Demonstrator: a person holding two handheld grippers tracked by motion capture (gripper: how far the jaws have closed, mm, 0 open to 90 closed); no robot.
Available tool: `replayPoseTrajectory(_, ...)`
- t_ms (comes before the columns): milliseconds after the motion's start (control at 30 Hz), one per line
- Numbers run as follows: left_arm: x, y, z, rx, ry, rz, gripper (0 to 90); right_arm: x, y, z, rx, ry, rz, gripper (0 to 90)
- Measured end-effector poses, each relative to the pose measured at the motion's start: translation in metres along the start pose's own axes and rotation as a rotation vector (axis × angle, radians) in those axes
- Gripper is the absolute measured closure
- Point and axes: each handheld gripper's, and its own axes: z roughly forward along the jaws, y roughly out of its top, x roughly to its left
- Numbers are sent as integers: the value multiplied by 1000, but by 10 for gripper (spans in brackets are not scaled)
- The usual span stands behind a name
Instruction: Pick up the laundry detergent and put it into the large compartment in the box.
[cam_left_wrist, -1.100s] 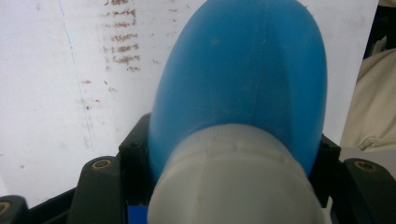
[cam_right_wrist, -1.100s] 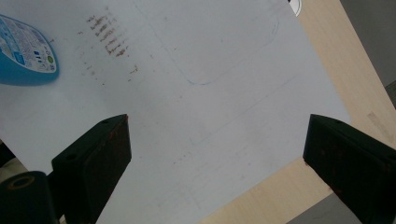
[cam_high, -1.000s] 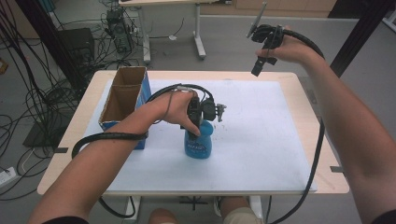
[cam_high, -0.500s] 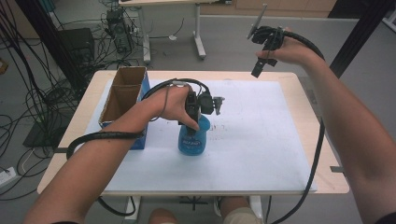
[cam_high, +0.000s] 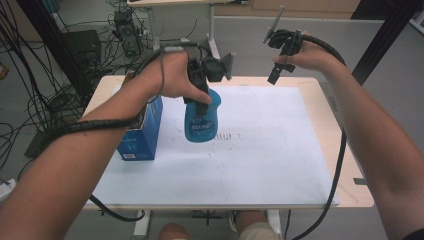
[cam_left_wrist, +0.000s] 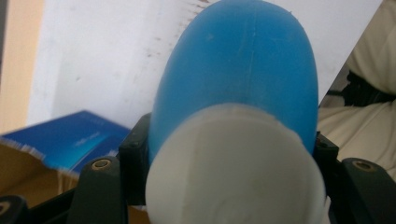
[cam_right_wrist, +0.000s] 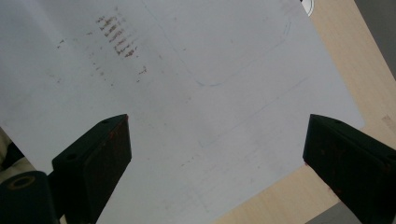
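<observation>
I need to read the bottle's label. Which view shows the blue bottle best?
The high view: the whole blue bottle hangs from the left gripper, its label facing the camera though blurred. The left gripper view shows its white cap and shoulder close up, between the jaws.

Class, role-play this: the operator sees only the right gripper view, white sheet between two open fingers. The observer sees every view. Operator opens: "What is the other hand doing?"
Observer: The left gripper is shut on a blue bottle, held by its white-capped top.

Operator: Is the bottle standing on the table?

Observer: It looks lifted; in the high view it hangs under the hand above the white sheet.

Operator: Anything else nearby that I cannot see?

Observer: An open blue box stands at the sheet's left edge, beside the bottle.

Operator: And where is my own gripper?

Observer: The right gripper is held up over the table's far edge, fingers open, holding nothing.
</observation>
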Motion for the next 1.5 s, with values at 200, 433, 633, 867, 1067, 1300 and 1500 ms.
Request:
replayPoseTrajectory(200, 18, -13, -50, -10, 18, -179, 376, 1, -1, -1, -3, 3, -1, 77)
replayPoseTrajectory(433, 33, -34, -96, -47, 40, -357, 377, 0, -4, -3, -7, 8, -2, 80)
replayPoseTrajectory(633, 47, -51, -131, -55, 66, -512, 378, 0, -6, -4, -8, 9, -4, 82)
replayPoseTrajectory(867, 66, -77, -158, -72, 102, -697, 378, 1, -8, -7, -16, 14, -5, 86)
replayPoseTrajectory(1067, 82, -98, -166, -75, 117, -823, 378, 1, -6, -5, -11, 20, -6, 86)
replayPoseTrajectory(1300, 99, -118, -159, -65, 125, -935, 378, 2, -5, -5, -13, 21, -7, 86)
replayPoseTrajectory(1500, 110, -133, -150, -54, 126, -1013, 378, 2, -5, -4, -8, 17, -10, 86)
